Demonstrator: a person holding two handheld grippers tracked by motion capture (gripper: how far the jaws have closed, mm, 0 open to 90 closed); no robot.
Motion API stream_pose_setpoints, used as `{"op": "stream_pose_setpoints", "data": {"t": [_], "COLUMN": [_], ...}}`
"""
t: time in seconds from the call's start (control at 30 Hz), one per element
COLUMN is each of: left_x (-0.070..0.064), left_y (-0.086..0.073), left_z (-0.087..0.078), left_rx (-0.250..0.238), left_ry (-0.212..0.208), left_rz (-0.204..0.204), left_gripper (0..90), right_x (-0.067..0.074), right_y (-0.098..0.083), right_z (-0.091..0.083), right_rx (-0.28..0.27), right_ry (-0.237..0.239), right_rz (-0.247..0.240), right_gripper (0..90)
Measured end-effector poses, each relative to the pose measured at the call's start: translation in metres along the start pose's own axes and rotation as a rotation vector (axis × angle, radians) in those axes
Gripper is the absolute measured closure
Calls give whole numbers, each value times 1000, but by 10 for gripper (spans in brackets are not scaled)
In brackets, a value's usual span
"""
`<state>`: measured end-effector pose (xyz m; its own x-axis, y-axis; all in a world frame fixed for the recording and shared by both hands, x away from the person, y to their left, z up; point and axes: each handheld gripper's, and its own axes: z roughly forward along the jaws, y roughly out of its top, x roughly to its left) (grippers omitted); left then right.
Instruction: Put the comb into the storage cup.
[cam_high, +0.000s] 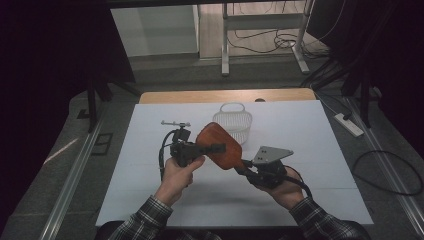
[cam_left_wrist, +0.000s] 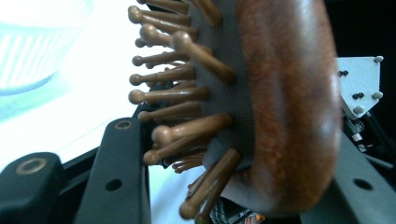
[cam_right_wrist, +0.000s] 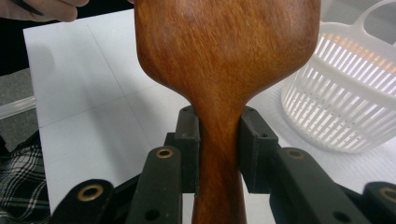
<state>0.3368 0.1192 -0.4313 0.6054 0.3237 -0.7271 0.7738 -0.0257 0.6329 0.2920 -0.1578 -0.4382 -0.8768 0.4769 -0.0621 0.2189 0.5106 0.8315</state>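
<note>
Wooden hairbrush (cam_high: 220, 145) hanging above the white counter (cam_high: 300, 130), just in front of the white slatted basket (cam_high: 235, 120), tilted, smooth back facing up. Handle being pinched by the right claw (cam_right_wrist: 219, 154), pads pressing on both sides of the neck. Head being clamped by the left claw (cam_high: 212, 148), one jaw lying among the wooden bristles (cam_left_wrist: 177, 93), the other against the brown back. Grey three-cornered plate (cam_high: 271, 154) sitting atop the right claw. Plaid sleeves (cam_high: 145, 217) entering from below. Basket (cam_right_wrist: 345, 88) standing on the counter, apart from the brush.
</note>
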Motion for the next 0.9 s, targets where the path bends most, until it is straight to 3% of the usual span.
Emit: {"op": "stream_pose_setpoints", "data": {"t": [0.13,0.37,0.6,0.9], "left_x": [-3,-8,-12,-14], "left_y": [1,2,3,3], "left_z": [0,1,-2,-5], "left_rx": [1,14,6,4], "left_ry": [8,52,86,108], "left_rz": [20,63,100,119], "left_gripper": [547,545,543,541], "right_x": [-1,-2,-6,-8], "right_y": [0,0,-1,-3], "right_z": [0,0,0,4], "right_rx": [-3,5,15,43], "right_ry": [3,-17,9,27], "right_rz": [6,9,27,48], "right_gripper": [700,571,436,317]}}
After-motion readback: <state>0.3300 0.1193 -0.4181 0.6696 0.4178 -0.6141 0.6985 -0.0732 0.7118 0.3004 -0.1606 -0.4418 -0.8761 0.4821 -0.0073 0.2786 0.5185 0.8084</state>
